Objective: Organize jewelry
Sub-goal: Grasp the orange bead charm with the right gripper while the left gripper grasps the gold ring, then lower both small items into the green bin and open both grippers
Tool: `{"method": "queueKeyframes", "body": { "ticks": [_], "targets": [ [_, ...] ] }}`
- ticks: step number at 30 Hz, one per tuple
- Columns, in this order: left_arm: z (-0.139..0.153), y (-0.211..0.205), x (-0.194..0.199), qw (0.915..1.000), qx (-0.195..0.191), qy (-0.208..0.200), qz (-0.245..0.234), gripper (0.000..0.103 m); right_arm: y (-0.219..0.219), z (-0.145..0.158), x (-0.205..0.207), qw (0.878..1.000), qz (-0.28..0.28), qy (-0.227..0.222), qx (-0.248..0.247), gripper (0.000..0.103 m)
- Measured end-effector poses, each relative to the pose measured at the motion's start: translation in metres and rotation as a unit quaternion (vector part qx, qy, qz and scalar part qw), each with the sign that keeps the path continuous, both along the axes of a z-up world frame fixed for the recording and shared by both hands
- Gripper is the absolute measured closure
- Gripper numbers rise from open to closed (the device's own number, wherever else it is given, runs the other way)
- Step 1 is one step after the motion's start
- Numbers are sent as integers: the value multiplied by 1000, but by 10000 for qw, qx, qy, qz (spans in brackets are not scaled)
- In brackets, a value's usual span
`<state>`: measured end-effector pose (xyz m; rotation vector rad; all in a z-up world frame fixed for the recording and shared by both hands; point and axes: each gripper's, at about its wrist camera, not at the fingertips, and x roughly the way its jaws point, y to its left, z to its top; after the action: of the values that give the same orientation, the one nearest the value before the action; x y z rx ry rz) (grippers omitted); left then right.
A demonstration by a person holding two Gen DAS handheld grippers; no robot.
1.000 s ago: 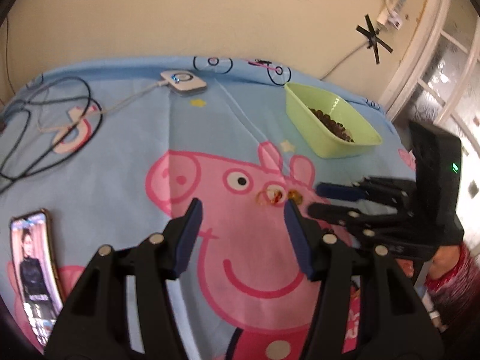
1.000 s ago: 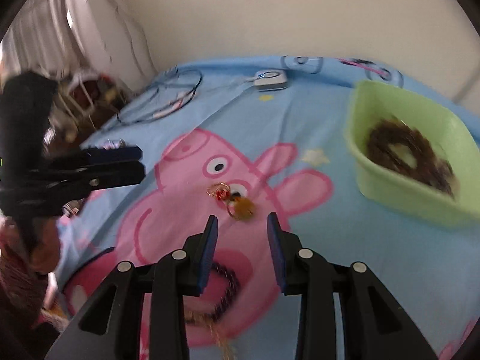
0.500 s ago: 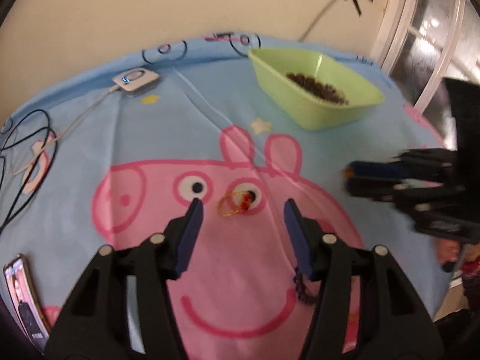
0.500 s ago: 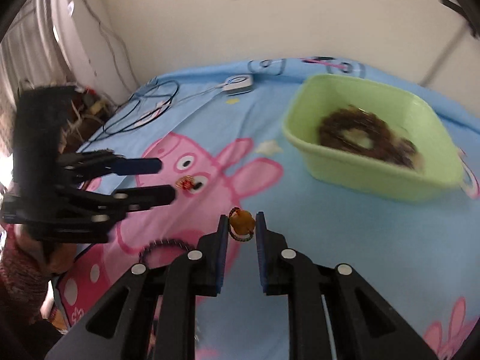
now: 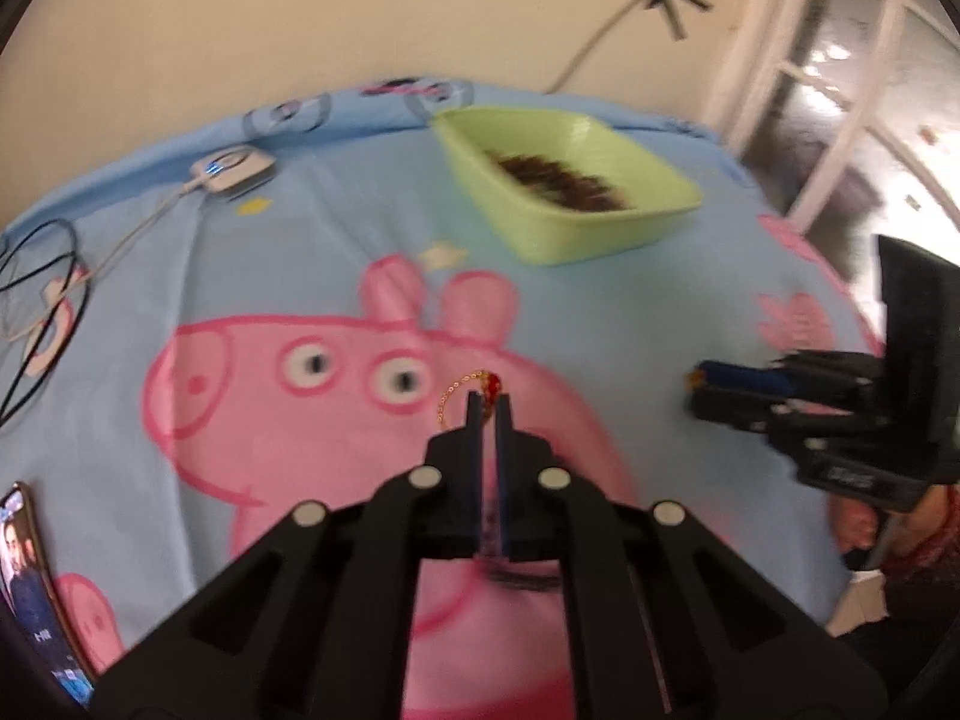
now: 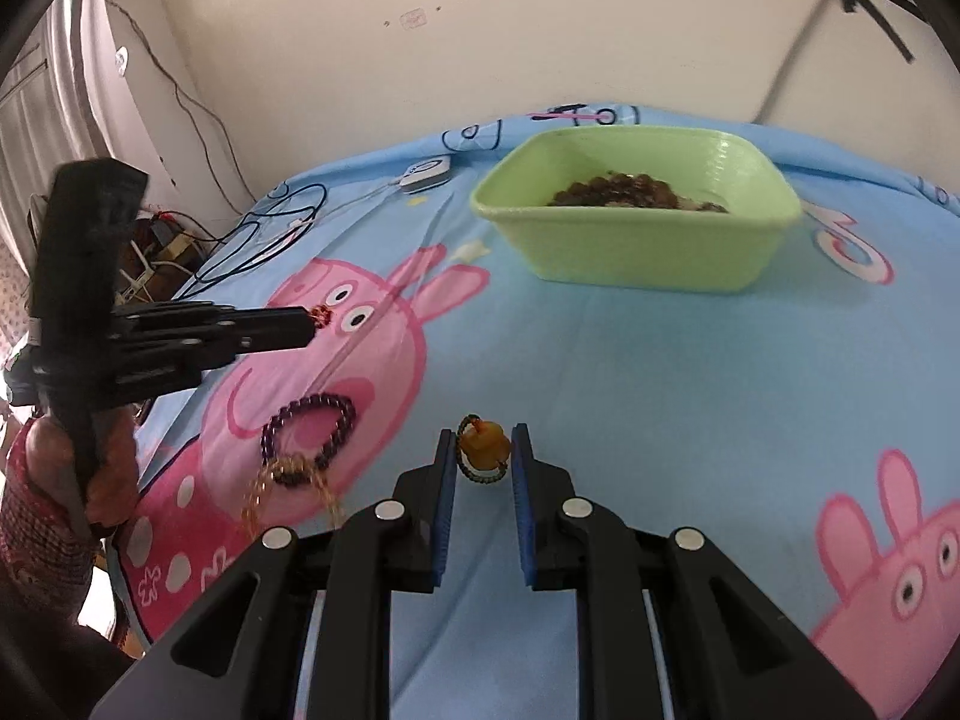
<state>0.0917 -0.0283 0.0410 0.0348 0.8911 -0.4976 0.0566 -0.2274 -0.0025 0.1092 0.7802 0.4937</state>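
Currently, amber pendant (image 6: 483,447) sits clamped between the closed right gripper (image 6: 483,450) pads, above the blue cartoon sheet (image 6: 660,372). Left gripper (image 5: 487,405), jaws shut, pinches the gold chain with red beads (image 5: 474,387). Green tub (image 6: 636,252) stands farther back, holding brown beads.

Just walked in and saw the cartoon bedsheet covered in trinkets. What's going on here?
A person is sorting jewelry with two hand-held grippers. The left hand-held gripper has pinched a thin gold chain with a red charm. The right hand-held gripper holds an amber pendant. A green tub already holds beads; a purple bead bracelet still lies on the sheet.
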Motion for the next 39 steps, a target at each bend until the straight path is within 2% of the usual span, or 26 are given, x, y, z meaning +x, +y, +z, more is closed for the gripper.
{"method": "queueKeyframes", "body": {
  "ticks": [5,10,14,19,22,25,30,33,36,37,38,39],
  "targets": [
    [8,-50,-29,9971,-222,45,-728,100,-23,7,-24,9995,-263,-89,120,103],
    [-11,-95,-53,9907,-145,287,-1321,100,-37,-1,-50,9989,-457,-93,-101,103],
    [-36,-111,-55,9880,24,592,-1427,100,-48,-16,-60,9983,-563,78,-86,103],
    [-29,-109,-46,9881,-135,652,-1385,100,-54,-14,-58,9985,-513,87,189,103],
    [-12,-102,-38,9894,-199,471,-1357,100,-64,0,-50,9975,-499,-48,504,103],
    [12,-99,-19,9912,-247,200,-1289,100,-70,22,-32,9963,-531,-324,599,103],
    [49,-100,38,9937,-261,-273,-1053,100,-70,63,19,9938,-526,-908,362,103],
    [59,-105,80,9952,-284,-320,-881,100,-76,73,60,9937,-521,-882,458,103],
    [58,-115,113,9965,-235,-310,-736,100,-74,72,107,9951,-518,-729,414,103],
    [54,-119,127,9975,-183,-279,-629,95,-71,66,125,9958,-554,-621,390,95],
    [49,-121,138,9981,-137,-206,-571,78,-71,62,137,9959,-590,-550,411,74],
    [39,-124,154,9990,-50,-24,-434,73,-71,55,149,9959,-670,-475,374,73]
  ]
}}
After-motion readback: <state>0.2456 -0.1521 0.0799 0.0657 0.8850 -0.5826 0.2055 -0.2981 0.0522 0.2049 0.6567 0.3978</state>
